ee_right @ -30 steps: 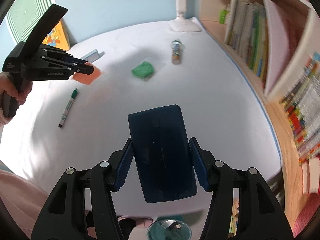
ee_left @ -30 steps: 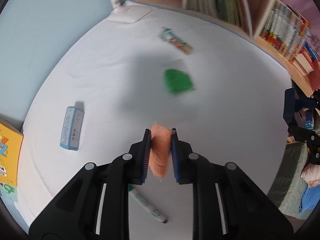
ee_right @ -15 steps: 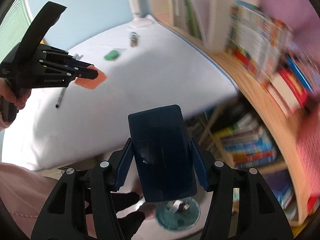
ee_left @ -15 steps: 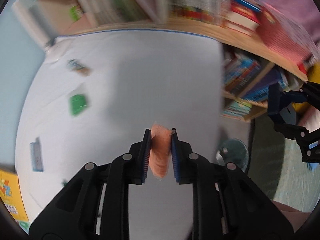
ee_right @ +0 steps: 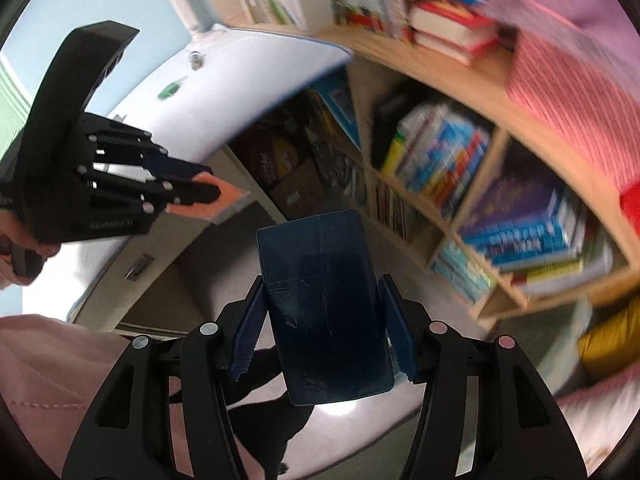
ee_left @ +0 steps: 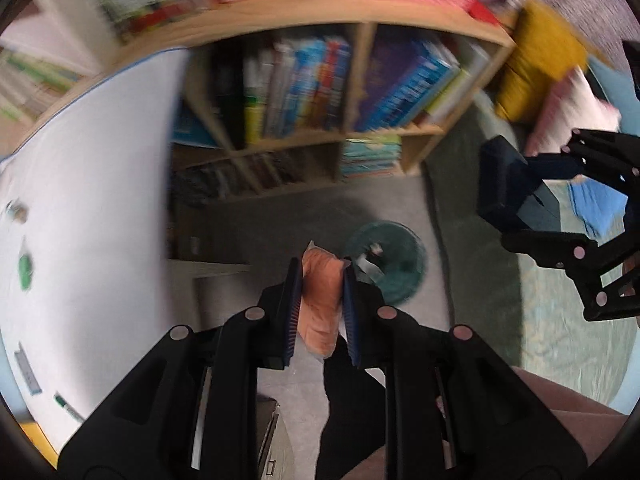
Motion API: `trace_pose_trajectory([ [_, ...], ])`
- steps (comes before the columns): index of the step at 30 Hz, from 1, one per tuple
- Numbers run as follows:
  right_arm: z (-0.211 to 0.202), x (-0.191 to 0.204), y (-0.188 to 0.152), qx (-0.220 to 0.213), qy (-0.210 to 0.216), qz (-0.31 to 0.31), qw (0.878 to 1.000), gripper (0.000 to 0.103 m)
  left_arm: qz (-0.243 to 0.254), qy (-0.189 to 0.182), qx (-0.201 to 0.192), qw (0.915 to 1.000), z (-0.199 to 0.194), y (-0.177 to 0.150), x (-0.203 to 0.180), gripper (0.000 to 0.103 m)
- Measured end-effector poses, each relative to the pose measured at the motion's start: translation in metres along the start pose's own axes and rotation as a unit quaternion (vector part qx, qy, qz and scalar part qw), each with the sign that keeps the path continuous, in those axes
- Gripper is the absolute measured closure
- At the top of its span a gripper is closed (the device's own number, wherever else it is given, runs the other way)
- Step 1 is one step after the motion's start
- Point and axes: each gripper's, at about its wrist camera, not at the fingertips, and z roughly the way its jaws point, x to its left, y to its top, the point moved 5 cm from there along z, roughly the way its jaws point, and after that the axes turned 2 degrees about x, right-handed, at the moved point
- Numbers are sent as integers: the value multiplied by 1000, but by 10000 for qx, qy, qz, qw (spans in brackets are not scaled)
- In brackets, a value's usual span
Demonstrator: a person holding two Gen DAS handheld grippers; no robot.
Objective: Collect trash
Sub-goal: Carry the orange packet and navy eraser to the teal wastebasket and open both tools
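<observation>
My left gripper [ee_left: 319, 276] is shut on an orange packet [ee_left: 321, 300] and holds it in the air off the table, above and just left of a round dark-green bin [ee_left: 394, 256] on the floor. The bin holds a few scraps. My right gripper [ee_right: 324, 312] is shut on a dark blue flat box [ee_right: 320, 292]; it also shows in the left wrist view [ee_left: 502, 184], up at the right of the bin. In the right wrist view the left gripper [ee_right: 208, 194] and its orange packet [ee_right: 218, 204] are at the left.
The white table [ee_left: 88, 184] lies at the left, with a green wrapper [ee_left: 25, 268], a marker [ee_left: 68, 408] and other small items on it. A wooden bookshelf [ee_left: 320, 92] full of books stands behind the bin. A grey-green rug [ee_left: 520, 340] covers the floor at right.
Both grippers have swung away from the table toward the floor and bookshelf. The bin has come into the middle of the left wrist view. Both grips are unchanged.
</observation>
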Motion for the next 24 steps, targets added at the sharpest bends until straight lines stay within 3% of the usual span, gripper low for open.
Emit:
trace_pose_trajectory([
  [10,-13,-33,-48,-25,72,658,9978,45,745,-315,375,9960,29,5,-84,85],
  [12,-14,-39,-52,-49,134,785,9968,39,886,-283,472,9945,34,5,-94,74],
  [13,-14,-43,-53,-62,137,850,9963,32,950,-232,489,9940,36,5,-98,53],
  [14,-17,-47,-55,-116,130,918,9956,26,981,-176,459,9940,36,4,-100,42],
  [19,-19,-61,-56,-112,120,1062,9942,26,1004,-64,555,9934,40,3,-101,41],
  [24,-20,-68,-54,-102,119,1042,9944,26,890,66,575,9943,42,3,-91,31],
])
